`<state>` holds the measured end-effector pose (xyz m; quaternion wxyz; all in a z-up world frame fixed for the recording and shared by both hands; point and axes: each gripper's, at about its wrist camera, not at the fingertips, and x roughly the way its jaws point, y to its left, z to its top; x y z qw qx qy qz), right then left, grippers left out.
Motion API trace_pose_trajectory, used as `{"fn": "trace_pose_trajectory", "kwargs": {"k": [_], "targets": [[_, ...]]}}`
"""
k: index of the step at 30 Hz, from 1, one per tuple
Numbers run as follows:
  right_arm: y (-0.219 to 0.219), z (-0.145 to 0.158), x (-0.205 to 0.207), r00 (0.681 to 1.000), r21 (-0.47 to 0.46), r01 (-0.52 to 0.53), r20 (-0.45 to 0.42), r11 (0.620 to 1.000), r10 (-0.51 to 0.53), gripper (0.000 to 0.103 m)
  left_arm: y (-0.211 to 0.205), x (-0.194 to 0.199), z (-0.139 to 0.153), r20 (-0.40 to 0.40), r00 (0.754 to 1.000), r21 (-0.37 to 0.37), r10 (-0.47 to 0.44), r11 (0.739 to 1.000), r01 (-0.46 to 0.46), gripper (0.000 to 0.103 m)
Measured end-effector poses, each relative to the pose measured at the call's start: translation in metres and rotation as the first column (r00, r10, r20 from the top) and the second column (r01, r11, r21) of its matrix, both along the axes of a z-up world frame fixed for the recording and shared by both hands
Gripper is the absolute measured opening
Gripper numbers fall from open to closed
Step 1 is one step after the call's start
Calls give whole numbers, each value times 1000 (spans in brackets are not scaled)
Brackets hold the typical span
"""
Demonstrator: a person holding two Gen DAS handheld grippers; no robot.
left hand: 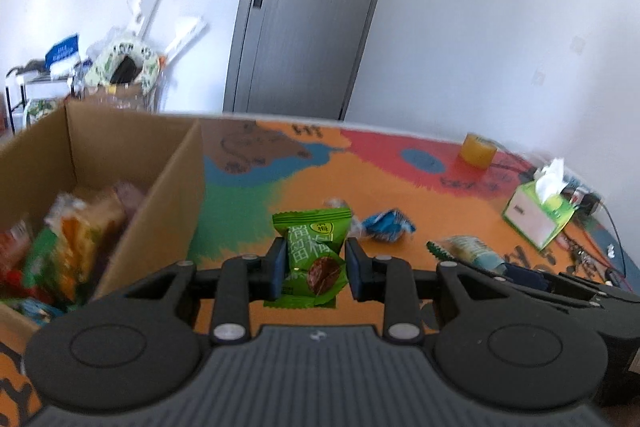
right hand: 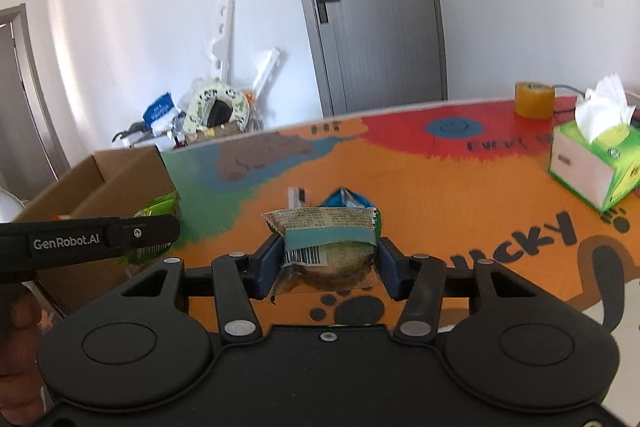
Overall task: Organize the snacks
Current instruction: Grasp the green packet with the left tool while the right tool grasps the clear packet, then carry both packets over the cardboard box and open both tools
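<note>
Gripping a green plum-candy packet [left hand: 314, 259] upright between its blue pads, the left gripper [left hand: 316, 269] hangs above the bright painted tabletop [left hand: 400, 195], its jaws closed snugly on the wrapper's sides. Just to its left stands an open cardboard box [left hand: 132, 163] with a divider wall, and the near compartment already holds a jumble of blurred snack packs [left hand: 68, 227] in orange, green and red. On the table beyond the packet lie a blue-wrapped sweet [left hand: 386, 225] and a small clear-wrapped one behind it. The right gripper [right hand: 330, 259] is clamped on a pale paper-wrapped snack [right hand: 324, 247] bearing a teal band and a barcode, pads pressing both sides, the pack lifted clear of the tabletop. Behind that snack the blue wrapper shows again. In the right wrist view the left gripper reaches in from the left edge, green wrapper peeking past it, beside the box. Far right on the table sit a green tissue box [right hand: 592, 163] and a roll of amber tape [right hand: 534, 99]; a grey door [right hand: 372, 7] stands closed behind.
</note>
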<state>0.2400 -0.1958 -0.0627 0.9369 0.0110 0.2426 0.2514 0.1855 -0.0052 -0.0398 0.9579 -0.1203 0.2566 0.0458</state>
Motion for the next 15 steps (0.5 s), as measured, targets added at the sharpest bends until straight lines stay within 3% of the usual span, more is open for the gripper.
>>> {"fn": "trace_pose_trajectory", "kwargs": {"k": [15], "targets": [[17,29,-24,996,50,-39,79,998,35,51,24,-33,33,102,994,2,40,999,-40,30]]}}
